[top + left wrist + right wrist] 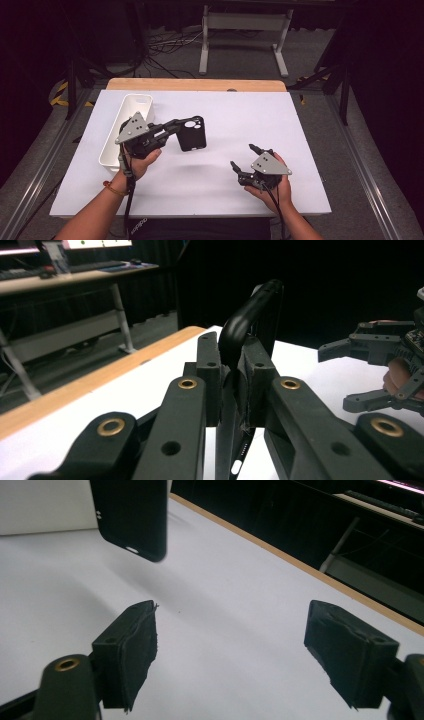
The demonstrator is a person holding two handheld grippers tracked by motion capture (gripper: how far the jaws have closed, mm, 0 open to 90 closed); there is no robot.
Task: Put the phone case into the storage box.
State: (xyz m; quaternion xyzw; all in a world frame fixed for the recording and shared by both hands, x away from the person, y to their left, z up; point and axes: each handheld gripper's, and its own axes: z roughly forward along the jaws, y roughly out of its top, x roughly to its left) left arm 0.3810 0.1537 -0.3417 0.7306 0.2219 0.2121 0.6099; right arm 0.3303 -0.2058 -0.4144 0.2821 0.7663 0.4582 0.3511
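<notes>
Over on the left of the high view, a long white tray [112, 145] lies lengthwise along the edge of the white table [250, 115], its inside bare as far as can be seen. Just beside it, the left hand [142, 162] grips the left gripper [184, 124], jaws clamped tight on the top edge of a black phone case [193, 134], and the case hangs clear above the table, a soft shadow below it. No brand or lettering can be read on the case, tray or grippers; some pale marks near the bottom edge of the high view are too blurred to read.

The left gripper view takes us in close: the two black fingers [207, 367] pinch the case's thin wall edge-on, its rounded corner rising above them and a port cutout visible low down. The other gripper sits off to the right there, jaws spread.

Middle of the table, bare white surface, a wooden strip [195, 84] along the far side.

Moving right, the right hand [272, 187] holds the right gripper [245, 157] low near the front edge, well apart from the case, jaws wide and holding nothing. The right gripper view confirms it: both pads [132, 647] far apart over the bare table, the case's lower end hanging at top left with small cutouts along its bottom edge, the tray's white wall behind it.
</notes>
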